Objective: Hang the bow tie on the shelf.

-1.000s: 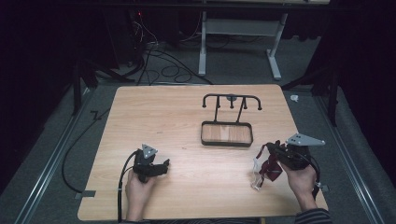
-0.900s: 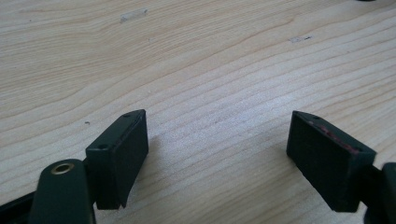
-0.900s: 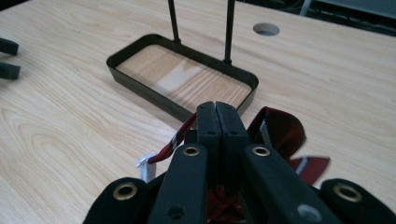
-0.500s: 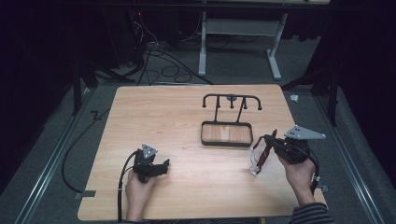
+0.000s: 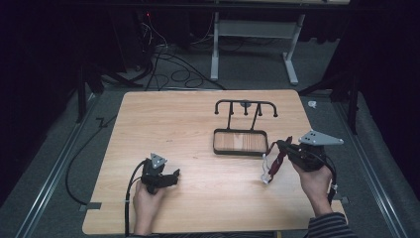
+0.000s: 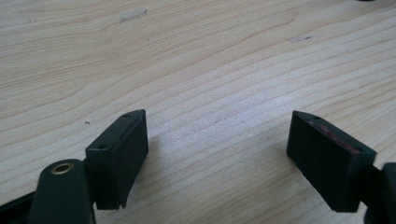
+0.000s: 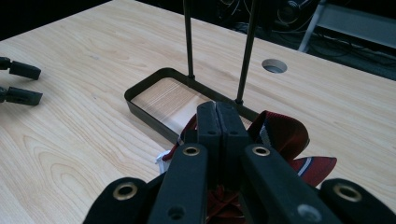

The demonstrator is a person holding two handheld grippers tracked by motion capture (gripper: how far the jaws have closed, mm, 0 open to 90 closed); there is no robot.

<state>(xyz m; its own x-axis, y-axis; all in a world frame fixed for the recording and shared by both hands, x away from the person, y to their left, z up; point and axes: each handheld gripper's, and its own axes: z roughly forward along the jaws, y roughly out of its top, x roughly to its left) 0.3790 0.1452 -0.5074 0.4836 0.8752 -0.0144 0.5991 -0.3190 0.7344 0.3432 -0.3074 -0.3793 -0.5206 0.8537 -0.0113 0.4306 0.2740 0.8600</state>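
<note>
high view: the right gripper [image 5: 280, 147] sits at the right of the table [image 5: 188, 124], just near-right of the rack [image 5: 241, 135], its jaws pinched on a dark red striped tie [image 5: 274, 163] that hangs limp from the tips down to the wood, its pale end resting there. the left gripper [image 5: 171, 177] rests low at the near left, well apart from all this. the rack's tray looks bare, and nothing hangs on the hooked bar above it.

left gripper view: the jaws stand wide apart over bare wood grain, with nothing between them.

right gripper view: the right gripper [image 7: 216, 122] has its jaws pressed flat together with folds of the tie [image 7: 285, 140] bulging out either side. the tray [image 7: 144, 87] lies just beyond and holds nothing; the two uprights rise from its far rim.

the tie looks light, soft and a bit slippery, likely to sag and slide rather than hold shape. a grip on a bunched fold near its middle, as here, should let both ends drape evenly over a hook.
</note>
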